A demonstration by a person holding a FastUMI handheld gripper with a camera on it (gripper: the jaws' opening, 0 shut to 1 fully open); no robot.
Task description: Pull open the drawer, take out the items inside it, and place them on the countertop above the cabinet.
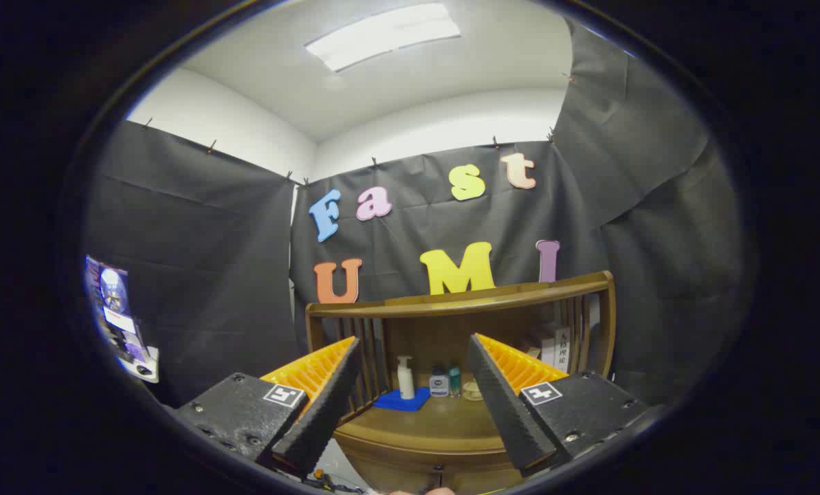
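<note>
Wooden cabinet (451,419) with slatted rail, white pump bottle (405,377) on blue pad (403,401), ridged tool (410,357) fingers spread apart, gripping nothing.

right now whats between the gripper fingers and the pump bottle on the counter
Gripper view: the gripper is open, and only bare wooden countertop lies before the white pump bottle, which stands on a blue mat.

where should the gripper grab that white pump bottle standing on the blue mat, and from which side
Grip the white pump bottle around its straight body below the pump head, coming from the front: it stands upright on the blue mat, with the wooden cabinet's slatted rail to one side. The gripper is open, facing it from a distance.
</note>
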